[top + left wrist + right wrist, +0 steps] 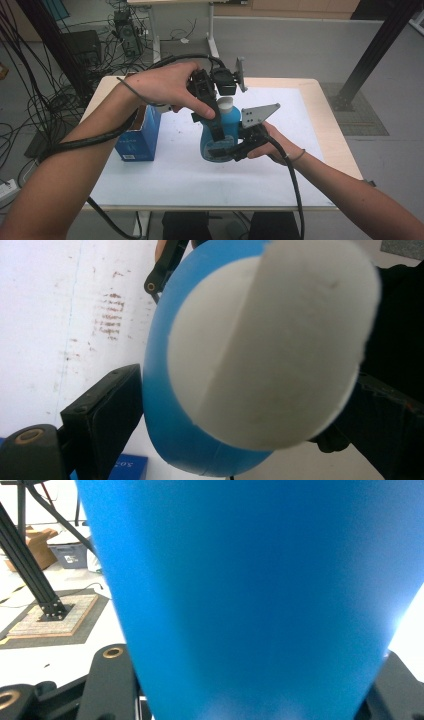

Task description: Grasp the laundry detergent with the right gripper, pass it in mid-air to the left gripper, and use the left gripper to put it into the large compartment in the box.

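— At the bench's (165,175) centre, what stands between the two grippers?
— A blue bottle (226,131) with a white cap (272,347), upright on the white sheet. The right gripper (231,146) comes in from four o'clock, its fingers (112,680) clamped on the lower body, likely to steady it.
— And the left gripper (216,117)?
— It reaches down from eleven o'clock; its fingers (102,415) stand wide on either side of the bottle's top, though I cannot tell whether they press. Probably set to work the cap.
— Anything else?
— A blue box (139,135) at nine o'clock, just beside.
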A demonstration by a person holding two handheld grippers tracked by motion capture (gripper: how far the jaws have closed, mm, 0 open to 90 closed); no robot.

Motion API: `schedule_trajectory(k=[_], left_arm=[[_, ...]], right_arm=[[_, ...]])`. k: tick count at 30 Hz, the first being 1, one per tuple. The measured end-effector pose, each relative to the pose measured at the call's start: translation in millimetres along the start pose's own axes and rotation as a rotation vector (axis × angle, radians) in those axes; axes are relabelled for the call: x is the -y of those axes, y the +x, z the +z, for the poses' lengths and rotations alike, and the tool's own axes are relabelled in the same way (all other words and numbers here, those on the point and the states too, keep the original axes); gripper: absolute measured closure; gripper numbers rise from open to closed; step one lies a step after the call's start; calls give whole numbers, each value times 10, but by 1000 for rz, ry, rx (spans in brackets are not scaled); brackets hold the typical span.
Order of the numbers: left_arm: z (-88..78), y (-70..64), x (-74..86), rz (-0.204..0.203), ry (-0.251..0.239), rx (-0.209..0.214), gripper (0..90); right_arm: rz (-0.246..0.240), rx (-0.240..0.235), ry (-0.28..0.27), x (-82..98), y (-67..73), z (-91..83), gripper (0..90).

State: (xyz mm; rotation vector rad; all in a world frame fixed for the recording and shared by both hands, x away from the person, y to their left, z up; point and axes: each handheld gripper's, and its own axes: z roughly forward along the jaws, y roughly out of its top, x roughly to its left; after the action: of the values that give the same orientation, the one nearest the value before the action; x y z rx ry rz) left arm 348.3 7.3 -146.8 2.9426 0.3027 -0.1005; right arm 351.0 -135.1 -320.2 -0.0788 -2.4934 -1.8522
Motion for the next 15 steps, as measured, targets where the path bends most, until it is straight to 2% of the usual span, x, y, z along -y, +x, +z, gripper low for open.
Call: schedule_trajectory(k=[15], left_arm=[[15,3,13,7,-1,-4,90]], right_arm=[[5,9,5,8,-2,-10,405]])
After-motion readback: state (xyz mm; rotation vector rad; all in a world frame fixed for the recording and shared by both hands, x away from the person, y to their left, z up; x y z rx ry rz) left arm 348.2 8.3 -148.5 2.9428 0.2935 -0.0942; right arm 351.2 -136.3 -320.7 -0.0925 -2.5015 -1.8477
